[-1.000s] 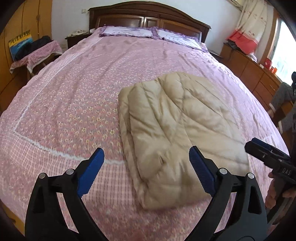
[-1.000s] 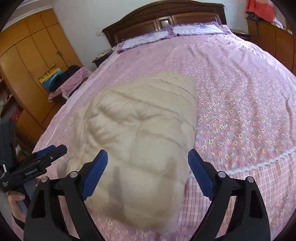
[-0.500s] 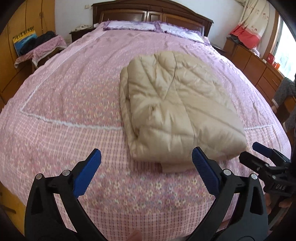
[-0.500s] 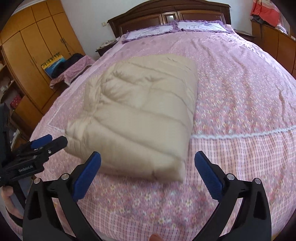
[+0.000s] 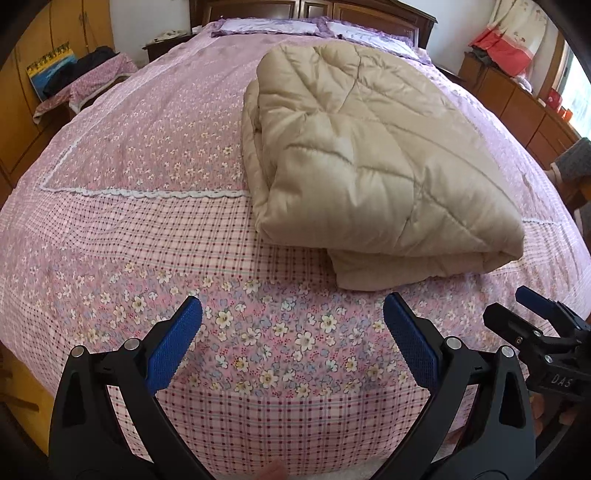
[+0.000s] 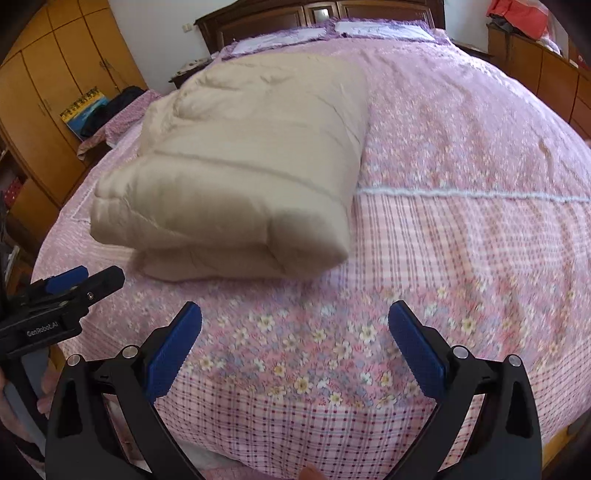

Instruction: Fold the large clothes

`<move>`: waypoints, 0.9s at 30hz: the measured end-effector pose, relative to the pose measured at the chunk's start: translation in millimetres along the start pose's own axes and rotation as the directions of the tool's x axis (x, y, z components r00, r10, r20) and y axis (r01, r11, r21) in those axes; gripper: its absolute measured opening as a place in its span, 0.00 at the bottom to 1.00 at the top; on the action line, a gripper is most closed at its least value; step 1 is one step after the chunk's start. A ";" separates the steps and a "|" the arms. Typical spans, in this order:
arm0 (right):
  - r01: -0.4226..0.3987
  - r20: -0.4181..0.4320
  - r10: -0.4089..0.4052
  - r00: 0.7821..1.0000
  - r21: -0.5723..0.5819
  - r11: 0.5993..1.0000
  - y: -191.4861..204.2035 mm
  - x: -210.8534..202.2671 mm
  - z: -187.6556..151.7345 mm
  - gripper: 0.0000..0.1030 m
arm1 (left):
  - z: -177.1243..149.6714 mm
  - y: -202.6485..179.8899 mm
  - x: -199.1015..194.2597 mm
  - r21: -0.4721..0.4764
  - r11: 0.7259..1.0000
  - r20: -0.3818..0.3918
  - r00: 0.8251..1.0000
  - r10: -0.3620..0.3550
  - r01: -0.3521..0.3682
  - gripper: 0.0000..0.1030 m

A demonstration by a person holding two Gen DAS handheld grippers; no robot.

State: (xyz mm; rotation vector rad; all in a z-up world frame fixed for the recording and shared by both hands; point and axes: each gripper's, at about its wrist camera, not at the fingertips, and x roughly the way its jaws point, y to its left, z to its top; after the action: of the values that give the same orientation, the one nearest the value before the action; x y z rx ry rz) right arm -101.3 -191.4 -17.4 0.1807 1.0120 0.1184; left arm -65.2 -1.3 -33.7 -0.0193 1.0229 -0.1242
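Note:
A beige quilted padded garment (image 5: pixel 369 155) lies folded into a thick rectangle on the pink flowered bed cover (image 5: pixel 147 147). In the right wrist view the same folded garment (image 6: pixel 251 177) sits ahead and to the left. My left gripper (image 5: pixel 291 332) stands open over bare cover near the bed's foot, short of the fold's near edge, with nothing between its blue pads. My right gripper (image 6: pixel 295 332) is open too, over the flowered band of the bed cover (image 6: pixel 461 166), and holds nothing. Each gripper shows at the side of the other's view: right gripper (image 5: pixel 535 325), left gripper (image 6: pixel 74 288).
A dark wooden headboard (image 5: pixel 314 5) and purple pillows (image 5: pixel 273 26) are at the far end. Yellow wardrobes (image 6: pixel 55 92) and a cloth-covered side table (image 5: pixel 81 85) stand on the left, a wooden dresser (image 5: pixel 524 107) on the right. The bed's foot edge lies just below the grippers.
Both grippers have drawn back from over the folded garment toward the foot of the bed and dropped lower. Their jaws spread slightly wider. The garment stays where it was.

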 end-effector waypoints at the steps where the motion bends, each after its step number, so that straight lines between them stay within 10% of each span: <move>1: 0.000 -0.004 0.000 1.000 0.004 1.000 -0.4 1.5 -1.9 0.95 | -1.0 -1.1 1.4 0.002 1.000 -0.002 1.000 0.004 -0.004 0.95; 27: 0.030 -0.064 -0.027 0.998 0.046 0.998 -13.6 15.4 -6.7 0.95 | -5.6 -18.5 18.1 0.018 1.000 -0.042 0.999 -0.007 0.008 0.95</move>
State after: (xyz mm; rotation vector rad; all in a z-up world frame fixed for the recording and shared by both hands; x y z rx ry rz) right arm -98.8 -201.3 -36.4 0.2061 1.0804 0.0746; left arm -62.4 -21.4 -50.7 -0.0041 1.0637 -0.1412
